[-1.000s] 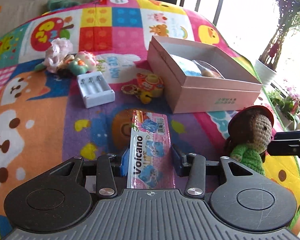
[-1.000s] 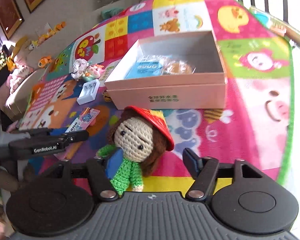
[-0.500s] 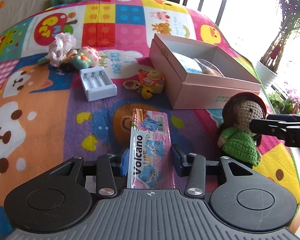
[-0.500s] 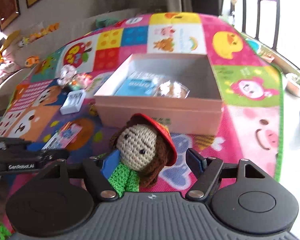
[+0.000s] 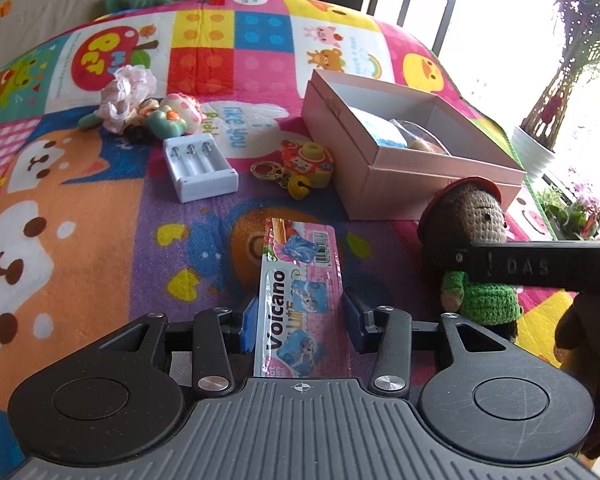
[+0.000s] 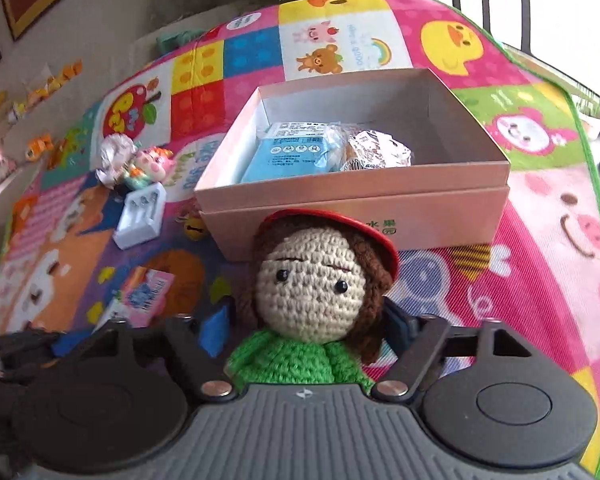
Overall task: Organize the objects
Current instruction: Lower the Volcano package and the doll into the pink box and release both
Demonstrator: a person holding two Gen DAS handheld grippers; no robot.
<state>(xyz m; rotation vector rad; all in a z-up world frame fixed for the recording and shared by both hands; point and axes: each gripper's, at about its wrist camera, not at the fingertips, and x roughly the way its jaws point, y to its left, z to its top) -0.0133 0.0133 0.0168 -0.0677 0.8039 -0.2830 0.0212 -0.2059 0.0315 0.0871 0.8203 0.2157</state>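
A crochet doll (image 6: 312,292) with a red hat and green top sits between the fingers of my right gripper (image 6: 312,328), which is shut on it, just in front of the pink box (image 6: 380,216). The doll also shows in the left wrist view (image 5: 472,240). The box (image 5: 400,184) holds a blue packet (image 6: 288,152) and a wrapped snack (image 6: 376,148). My left gripper (image 5: 300,316) is open, its fingers on either side of a pink Volcano packet (image 5: 300,300) lying flat on the play mat.
On the colourful mat (image 5: 80,220) lie a white battery charger (image 5: 200,168), a keychain toy with a bell (image 5: 304,164) and a cluster of small toys (image 5: 140,108). Potted plants (image 5: 540,148) stand past the mat's right edge.
My right gripper has closed on the doll and brought it closer to the box. The left gripper stays over the packet, still open.
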